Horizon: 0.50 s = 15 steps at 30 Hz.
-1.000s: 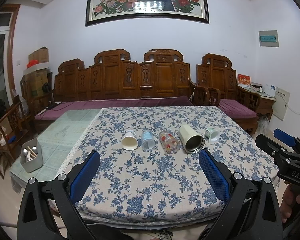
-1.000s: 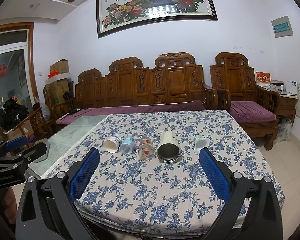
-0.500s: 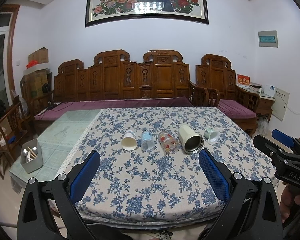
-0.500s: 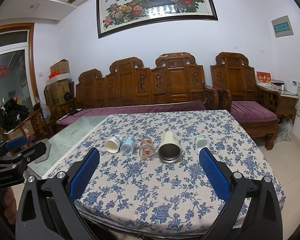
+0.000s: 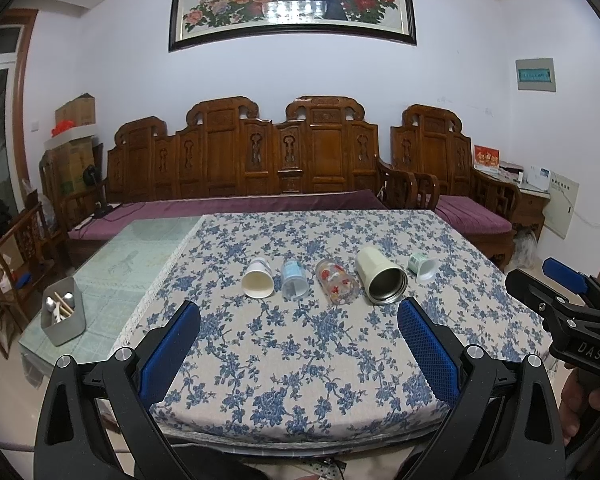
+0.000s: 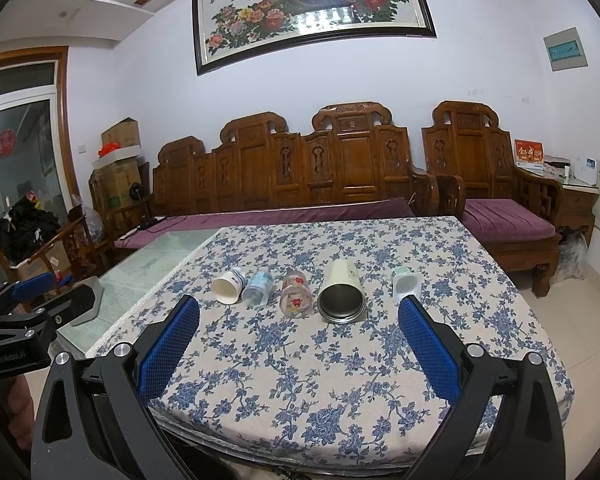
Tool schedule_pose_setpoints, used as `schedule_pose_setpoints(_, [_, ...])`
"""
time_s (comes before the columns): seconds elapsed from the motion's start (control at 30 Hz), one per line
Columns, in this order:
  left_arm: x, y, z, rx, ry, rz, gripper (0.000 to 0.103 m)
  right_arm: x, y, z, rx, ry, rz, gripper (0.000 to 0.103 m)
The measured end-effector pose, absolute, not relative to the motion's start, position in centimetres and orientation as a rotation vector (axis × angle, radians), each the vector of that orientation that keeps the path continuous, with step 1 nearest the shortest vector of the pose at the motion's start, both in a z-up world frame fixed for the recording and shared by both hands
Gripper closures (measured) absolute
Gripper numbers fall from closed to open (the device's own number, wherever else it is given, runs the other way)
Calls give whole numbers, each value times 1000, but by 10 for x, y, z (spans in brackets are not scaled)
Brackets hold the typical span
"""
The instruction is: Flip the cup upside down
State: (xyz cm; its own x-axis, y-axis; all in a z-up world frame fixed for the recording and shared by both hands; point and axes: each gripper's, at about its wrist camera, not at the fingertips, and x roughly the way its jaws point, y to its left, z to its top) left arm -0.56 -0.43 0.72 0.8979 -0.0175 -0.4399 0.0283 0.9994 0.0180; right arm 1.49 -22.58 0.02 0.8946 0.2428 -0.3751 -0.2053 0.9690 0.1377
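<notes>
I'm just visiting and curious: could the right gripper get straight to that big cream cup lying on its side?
Probably yes. The right gripper is open, and only bare tablecloth lies between it and the cream cup, whose mouth faces it. The neighbouring cups lie apart from it.

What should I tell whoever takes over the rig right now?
Left hand-held gripper: open, empty, short of the table's near edge.
Right hand-held gripper: open, empty, also short of the near edge.
Five cups lie on their sides in a row on the tablecloth, mouths toward us: white cup, blue cup, red-flower glass, cream tumbler, green cup.
Done: nothing; no cup is upside down or grasped.
Left: pick up a cup and set it down on its mouth.
</notes>
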Motion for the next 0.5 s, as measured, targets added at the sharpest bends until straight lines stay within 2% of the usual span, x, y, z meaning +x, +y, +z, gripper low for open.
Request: schedule_pose_setpoints(0.5, [88, 11, -12, 97, 623, -89, 8, 98, -233, -20, 106, 521, 264, 3])
